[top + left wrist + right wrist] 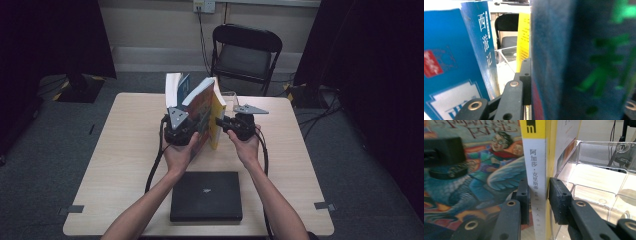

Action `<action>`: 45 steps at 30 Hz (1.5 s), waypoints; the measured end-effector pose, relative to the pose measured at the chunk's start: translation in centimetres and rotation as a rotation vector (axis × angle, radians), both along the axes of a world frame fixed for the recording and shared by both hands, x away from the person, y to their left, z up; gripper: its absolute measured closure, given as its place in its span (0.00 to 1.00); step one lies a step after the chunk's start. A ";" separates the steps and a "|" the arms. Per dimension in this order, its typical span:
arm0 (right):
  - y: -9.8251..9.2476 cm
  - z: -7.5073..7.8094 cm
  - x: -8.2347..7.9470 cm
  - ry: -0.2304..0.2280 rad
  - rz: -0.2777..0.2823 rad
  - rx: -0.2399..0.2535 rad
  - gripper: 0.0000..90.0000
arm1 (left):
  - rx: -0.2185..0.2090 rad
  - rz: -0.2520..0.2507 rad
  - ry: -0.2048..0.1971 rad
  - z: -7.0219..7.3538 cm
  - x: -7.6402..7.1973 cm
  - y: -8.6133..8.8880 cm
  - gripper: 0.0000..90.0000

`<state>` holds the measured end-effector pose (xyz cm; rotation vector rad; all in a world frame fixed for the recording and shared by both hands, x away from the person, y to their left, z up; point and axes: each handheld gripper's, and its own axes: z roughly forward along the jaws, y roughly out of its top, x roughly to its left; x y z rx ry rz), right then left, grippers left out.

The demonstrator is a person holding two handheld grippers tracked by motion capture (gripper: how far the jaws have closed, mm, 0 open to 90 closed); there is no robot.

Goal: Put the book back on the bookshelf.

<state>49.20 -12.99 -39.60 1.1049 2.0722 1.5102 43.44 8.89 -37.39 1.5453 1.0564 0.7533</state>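
Here, mid-table, the left gripper (186, 131) clamps a thick illustrated book (200, 112), tilted; at its 3 o'clock the right gripper (538, 195) clamps a slim yellow book (537, 177). A clear plastic tray (599, 170) sits beside.

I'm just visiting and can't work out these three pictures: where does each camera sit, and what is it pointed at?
High view: above the person's side, looking forward and down at the table; both forearms, the left tool and the right tool show.
Left gripper view: on the left tool, looking along its jaws at the illustrated book and blue book.
Right gripper view: on the right tool, facing the yellow book and clear tray.
Shared: both tool views show the illustrated book.
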 end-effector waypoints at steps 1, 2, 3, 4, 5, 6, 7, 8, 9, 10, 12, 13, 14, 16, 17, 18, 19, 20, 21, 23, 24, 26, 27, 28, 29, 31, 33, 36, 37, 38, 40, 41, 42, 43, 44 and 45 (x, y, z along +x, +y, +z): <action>0.0 0.0 0.0 -0.002 0.002 0.000 0.79 | -0.001 0.007 0.007 -0.6 0.1 -0.1 0.83; 0.0 0.0 0.0 -0.002 0.002 0.000 0.79 | -0.001 0.007 0.007 -0.6 0.1 -0.1 0.83; 0.0 0.0 0.0 0.003 0.001 0.005 0.79 | -0.015 0.010 0.016 -1.3 0.3 -0.3 0.83; 0.0 0.0 0.0 0.003 0.001 0.005 0.79 | -0.015 0.010 0.016 -1.3 0.3 -0.3 0.83; 0.0 0.0 0.0 0.001 0.001 -0.001 0.79 | -0.009 0.013 0.019 -1.7 0.4 -0.4 0.83; 0.0 0.0 0.0 0.000 0.001 0.001 0.79 | -0.003 0.012 0.006 -1.7 0.5 -0.5 0.83; 0.0 0.0 0.0 0.001 0.003 0.001 0.79 | 0.013 0.014 -0.004 -1.6 0.6 -0.6 0.83; 0.0 0.0 0.0 0.000 0.000 -0.001 0.79 | 0.015 0.016 -0.004 -1.5 0.7 -0.6 0.83; 0.0 0.0 0.1 0.002 -0.002 0.000 0.79 | 0.014 0.012 -0.008 -1.4 0.8 -0.6 0.83; 0.0 0.0 0.0 0.003 -0.003 0.001 0.79 | 0.010 0.017 -0.013 -1.4 0.9 -0.7 0.83; 0.0 0.0 0.0 0.002 -0.002 0.000 0.79 | 0.000 0.022 -0.010 -1.4 1.0 -0.6 0.83; 0.0 -0.1 0.0 0.001 0.000 0.001 0.79 | -0.004 0.024 -0.007 -1.5 1.1 -0.7 0.83; 0.0 0.0 0.0 0.000 0.003 -0.001 0.79 | -0.004 0.025 -0.005 -1.6 1.2 -0.8 0.83; 0.0 -0.1 0.1 0.001 0.003 0.000 0.78 | -0.002 0.017 -0.011 -1.8 1.2 -0.8 0.83; 0.0 -0.1 0.0 0.001 0.006 -0.002 0.78 | 0.011 0.013 -0.014 -1.8 1.1 -0.8 0.82; 0.0 -0.1 0.0 0.001 0.006 -0.002 0.78 | 0.011 0.013 -0.014 -1.8 1.1 -0.8 0.82; 0.0 0.0 0.0 0.001 0.011 -0.007 0.78 | 0.011 0.009 -0.015 -1.8 1.0 -0.8 0.82; 0.0 0.0 0.0 0.001 0.011 -0.007 0.78 | 0.008 0.009 -0.013 -1.8 1.0 -0.8 0.82; 0.0 0.0 0.0 0.002 0.010 -0.007 0.78 | -0.002 0.006 -0.008 -1.9 0.9 -0.7 0.82; 0.1 0.0 0.0 0.001 0.011 -0.006 0.78 | 0.015 0.000 -0.006 -1.8 0.8 -0.7 0.82; 0.1 0.0 0.0 0.001 0.011 -0.006 0.78 | 0.015 0.000 -0.006 -1.8 0.8 -0.7 0.82; 0.1 0.0 -0.1 0.003 0.011 -0.007 0.77 | 0.014 -0.006 0.002 -1.8 0.6 -0.7 0.81; 0.1 0.0 -0.1 0.002 0.013 -0.005 0.77 | 0.021 -0.019 0.000 -1.7 0.5 -0.7 0.81; 0.1 0.0 -0.1 0.002 0.014 -0.005 0.77 | 0.026 -0.023 0.002 -1.6 0.4 -0.8 0.80; 0.1 0.0 -0.1 0.002 0.014 -0.005 0.77 | 0.034 -0.030 0.001 -1.5 0.4 -0.8 0.80; 0.1 0.0 -0.1 0.003 0.014 -0.005 0.77 | 0.033 -0.033 0.001 -1.4 0.3 -0.8 0.80; 0.1 0.0 -0.1 0.003 0.015 -0.004 0.77 | 0.033 -0.041 -0.009 -1.1 0.0 -0.8 0.79; 0.2 0.0 -0.1 0.004 0.015 -0.007 0.77 | 0.048 -0.056 -0.015 -1.0 -0.5 -0.7 0.79; 0.2 0.0 -0.2 0.004 0.019 -0.012 0.75 | 0.033 -0.061 -0.022 -0.7 -0.8 -0.5 0.77; 0.2 0.0 -0.2 0.005 0.022 -0.014 0.75 | 0.034 -0.057 -0.023 -0.5 -1.0 -0.5 0.78; 0.3 0.0 -0.2 0.003 0.022 -0.016 0.74 | 0.045 -0.060 -0.021 -0.3 -1.1 -0.5 0.78; 0.3 0.0 -0.2 0.005 0.022 -0.016 0.72 | 0.046 -0.063 -0.023 -0.2 -1.3 -0.4 0.78; 0.3 0.0 -0.2 0.005 0.022 -0.016 0.72 | 0.046 -0.063 -0.023 -0.2 -1.3 -0.4 0.78; 0.3 0.0 -0.3 0.004 0.023 -0.016 0.69 | 0.037 -0.068 -0.019 -0.1 -1.4 -0.2 0.77; 0.3 0.0 -0.3 0.004 0.023 -0.016 0.69 | 0.037 -0.068 -0.019 -0.1 -1.4 -0.2 0.77; 0.3 0.1 -0.3 0.004 0.025 -0.015 0.68 | 0.034 -0.070 -0.024 0.0 -1.6 0.1 0.77</action>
